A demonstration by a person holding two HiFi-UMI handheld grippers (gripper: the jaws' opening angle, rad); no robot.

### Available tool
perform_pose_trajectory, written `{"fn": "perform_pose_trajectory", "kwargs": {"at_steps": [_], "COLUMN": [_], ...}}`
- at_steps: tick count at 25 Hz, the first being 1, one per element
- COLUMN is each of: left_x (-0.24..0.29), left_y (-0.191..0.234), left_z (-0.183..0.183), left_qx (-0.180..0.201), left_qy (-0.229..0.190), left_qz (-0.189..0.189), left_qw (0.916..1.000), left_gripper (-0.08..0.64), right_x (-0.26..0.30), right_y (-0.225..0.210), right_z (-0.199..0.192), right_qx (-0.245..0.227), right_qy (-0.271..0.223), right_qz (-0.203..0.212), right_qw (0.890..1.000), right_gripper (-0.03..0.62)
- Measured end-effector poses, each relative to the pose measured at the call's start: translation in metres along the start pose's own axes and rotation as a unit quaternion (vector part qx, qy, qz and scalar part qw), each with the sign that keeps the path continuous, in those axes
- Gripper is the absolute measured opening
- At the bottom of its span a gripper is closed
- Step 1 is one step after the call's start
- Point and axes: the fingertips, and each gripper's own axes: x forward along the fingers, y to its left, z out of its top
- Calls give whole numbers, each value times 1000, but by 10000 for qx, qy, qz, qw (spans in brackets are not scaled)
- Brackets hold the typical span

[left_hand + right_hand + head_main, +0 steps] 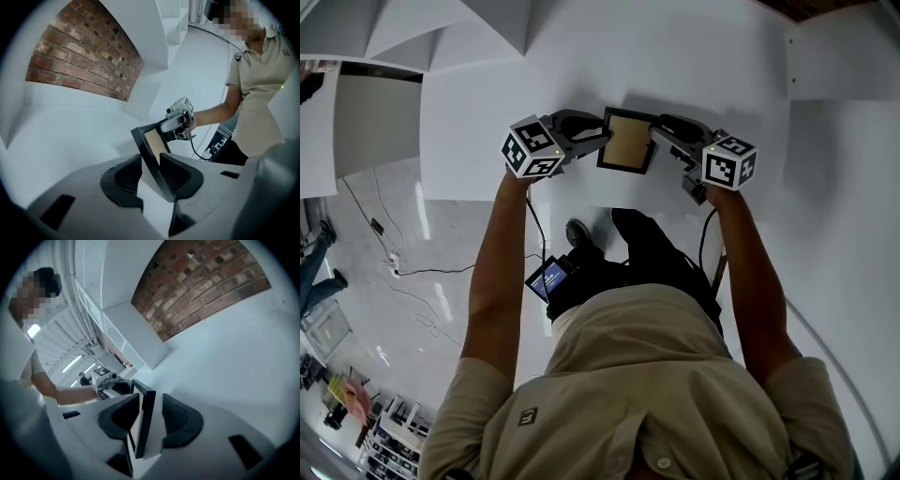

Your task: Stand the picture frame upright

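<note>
- Steadying the picture frame at upper centre, the left hand-held gripper clamps its edge.
- Right hand-held gripper straddles it unclamped; draw it away straight, without nudging.

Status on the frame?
Left gripper fingers clamp picture frame, tilted, not upright yet. Right gripper open around its other edge. Nothing in the way.

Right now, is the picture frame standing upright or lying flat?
On edge but leaning: the picture frame slants between the jaws of the left tool.
</note>
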Motion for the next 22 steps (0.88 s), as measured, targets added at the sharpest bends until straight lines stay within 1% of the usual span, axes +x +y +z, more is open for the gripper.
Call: {"fn": "perform_pose_trajectory", "kwargs": {"at_steps": [1, 2, 7, 13, 18, 22], "left_x": [1, 2, -1, -2, -4, -12], "left_y": [0, -1, -3, -2, -1, -7], "left_z": [0, 1, 10, 24, 29, 30], "left_qx": [3, 7, 137, 415, 650, 856], "left_qy": [6, 1, -81, -34, 81, 188], "left_qz": [4, 20, 222, 472, 670, 764], "left_qw": [10000, 10000, 9996, 9980, 9956, 9932], "left_gripper": [109, 109, 109, 109, 109, 109], "right_x": [1, 1, -4, -7, -10, -9], "right_y": [1, 2, 11, 19, 27, 41], "right_z": [0, 1, 12, 23, 28, 26], "right_qx": [-173, -332, -932, -1632, -2157, -2552], "right_qy": [47, 64, 88, 119, 132, 214], "right_qz": [-11, -32, -28, -60, -135, -134], "right_qw": [9998, 9994, 9956, 9865, 9763, 9666], "right_gripper": [95, 80, 75, 74, 74, 72]}}
